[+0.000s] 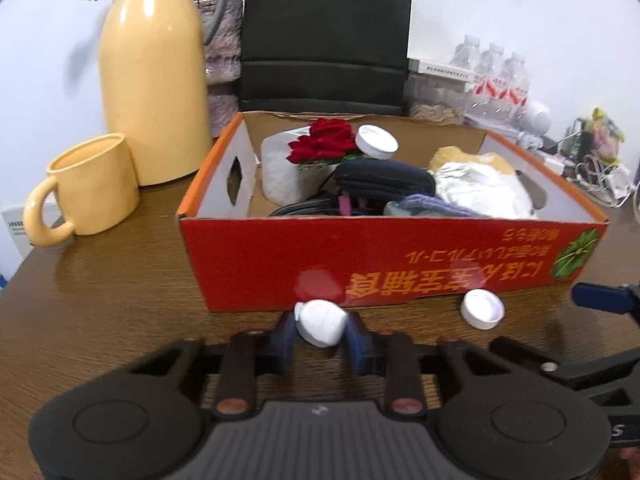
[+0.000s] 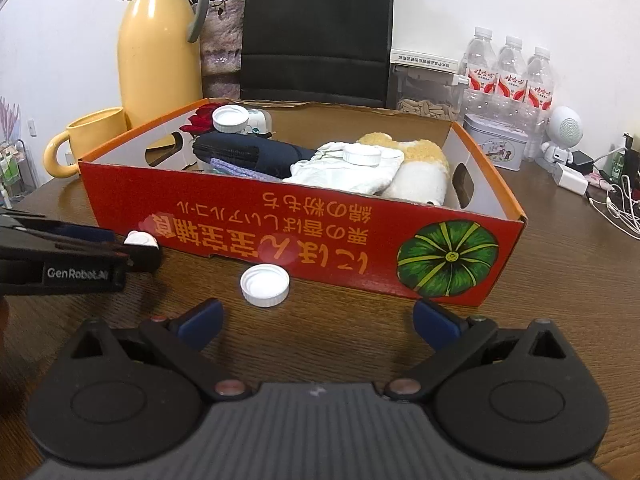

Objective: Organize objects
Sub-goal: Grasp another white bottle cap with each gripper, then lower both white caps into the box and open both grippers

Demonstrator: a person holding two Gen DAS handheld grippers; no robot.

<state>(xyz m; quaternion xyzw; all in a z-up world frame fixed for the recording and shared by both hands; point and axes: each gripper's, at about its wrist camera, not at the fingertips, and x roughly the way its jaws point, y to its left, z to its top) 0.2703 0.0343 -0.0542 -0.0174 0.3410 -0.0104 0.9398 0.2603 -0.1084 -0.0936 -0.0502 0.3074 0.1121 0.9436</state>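
Note:
In the left wrist view, my left gripper (image 1: pixel 320 330) is shut on a tilted white bottle cap (image 1: pixel 322 322), just above the wooden table and in front of the red cardboard box (image 1: pixel 248 264). A second white cap (image 1: pixel 482 309) lies on the table to its right. In the right wrist view that loose cap (image 2: pixel 265 285) lies ahead of my right gripper (image 2: pixel 316 318), whose jaws stand wide open and hold nothing. The left gripper (image 2: pixel 136 254) comes in from the left with its cap (image 2: pixel 140 238). Inside the box (image 2: pixel 120 188) lie a red rose, a dark pouch, white cloth and two more caps.
A yellow thermos (image 2: pixel 158 52) and a yellow mug (image 2: pixel 90 136) stand left of the box. A black chair back (image 2: pixel 320 32) rises behind it. Water bottles (image 2: pixel 510 76), a tin (image 2: pixel 496 146), a small white robot figure (image 2: pixel 564 136) and cables (image 2: pixel 616 208) crowd the right.

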